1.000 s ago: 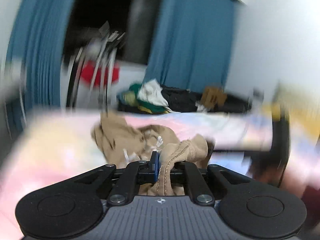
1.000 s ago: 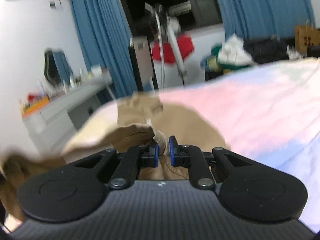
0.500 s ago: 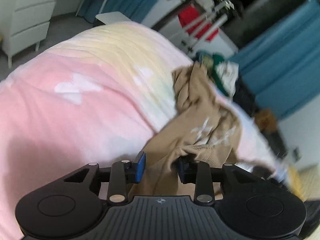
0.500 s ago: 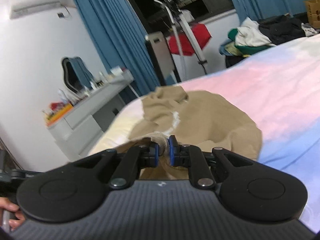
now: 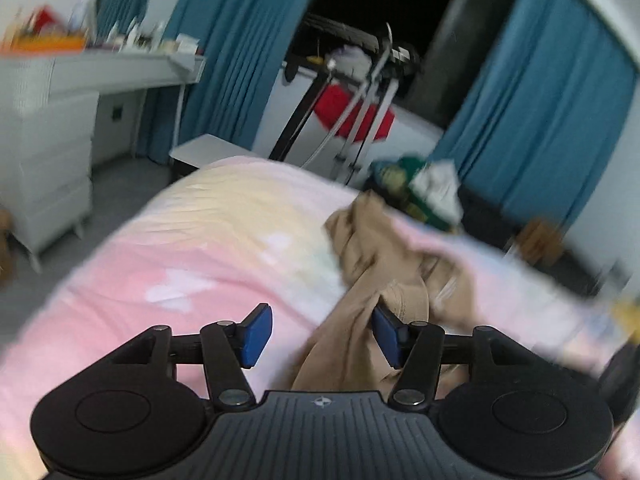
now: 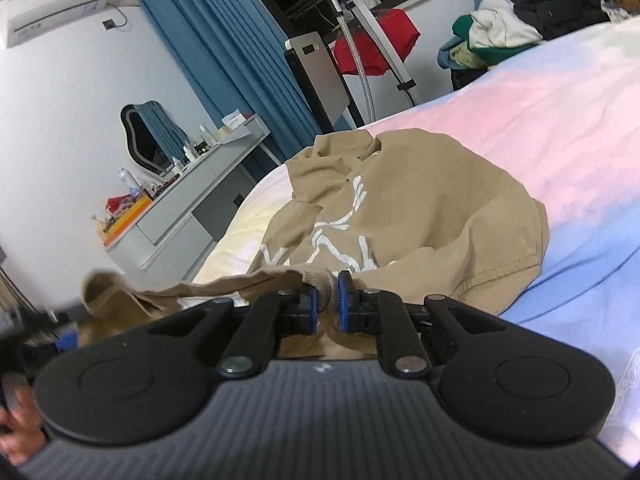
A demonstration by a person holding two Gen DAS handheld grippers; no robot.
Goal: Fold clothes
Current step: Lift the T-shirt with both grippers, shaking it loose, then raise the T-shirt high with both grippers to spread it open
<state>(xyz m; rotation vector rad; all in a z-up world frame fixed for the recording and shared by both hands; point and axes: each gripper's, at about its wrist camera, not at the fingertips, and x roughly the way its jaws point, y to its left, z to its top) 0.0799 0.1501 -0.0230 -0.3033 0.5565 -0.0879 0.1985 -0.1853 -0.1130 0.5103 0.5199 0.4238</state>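
A tan sweatshirt (image 6: pixel 420 216) with white lettering lies crumpled on the pastel pink, yellow and blue bed (image 6: pixel 540 128). My right gripper (image 6: pixel 329 296) is shut on its ribbed hem, low over the bed's near side. In the left wrist view the same sweatshirt (image 5: pixel 372 264) trails from the bed's middle down toward me. My left gripper (image 5: pixel 322 334) is open; a fold of the tan cloth lies against its right blue pad (image 5: pixel 386 334), and its left pad is bare above the pink sheet (image 5: pixel 172 276).
A grey dresser (image 6: pixel 188 208) with bottles and a mirror stands left of the bed. A clothes rack with a red garment (image 6: pixel 376 44) and a heap of clothes (image 6: pixel 492 36) sit beyond the far edge, before blue curtains (image 5: pixel 540 120).
My left gripper, shut on the tan cloth a second ago, has opened wide and swung; the cloth now hangs by its right pad. My right gripper stays shut on the hem and has sunk lower.
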